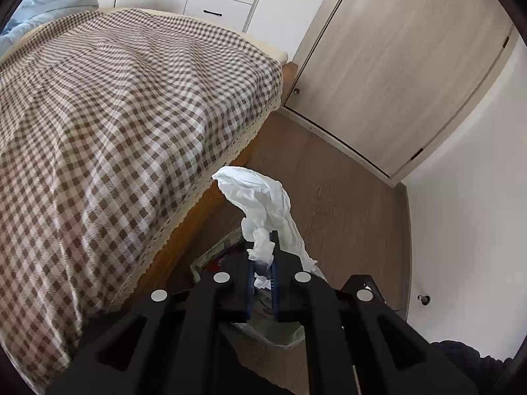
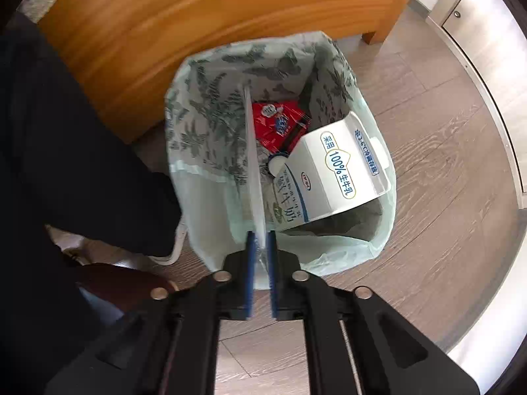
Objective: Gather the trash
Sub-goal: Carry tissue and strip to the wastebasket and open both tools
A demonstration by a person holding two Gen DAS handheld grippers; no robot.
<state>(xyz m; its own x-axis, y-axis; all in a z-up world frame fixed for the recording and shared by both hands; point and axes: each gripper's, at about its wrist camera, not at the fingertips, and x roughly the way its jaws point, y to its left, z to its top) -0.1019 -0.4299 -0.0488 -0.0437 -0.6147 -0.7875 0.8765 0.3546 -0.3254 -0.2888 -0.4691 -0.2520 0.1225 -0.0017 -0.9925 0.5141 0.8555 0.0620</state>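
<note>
My left gripper (image 1: 262, 247) is shut on a crumpled white tissue (image 1: 260, 197) and holds it in the air beside the bed, above the trash bin (image 1: 273, 332), which is mostly hidden behind the fingers. My right gripper (image 2: 262, 240) is shut on a thin white sheet (image 2: 253, 158) seen edge-on, held over the open bin (image 2: 210, 197). The bin has a pale green liner with a leaf print. Inside lie a white milk carton (image 2: 339, 171) and a red wrapper (image 2: 280, 125).
A bed with a brown checked cover (image 1: 115, 125) and wooden frame (image 2: 197, 33) stands close to the left of the bin. Wood floor (image 1: 329, 181) runs to a closed door (image 1: 395, 65) and white wall. A person's dark-clad leg (image 2: 66, 164) is at the left.
</note>
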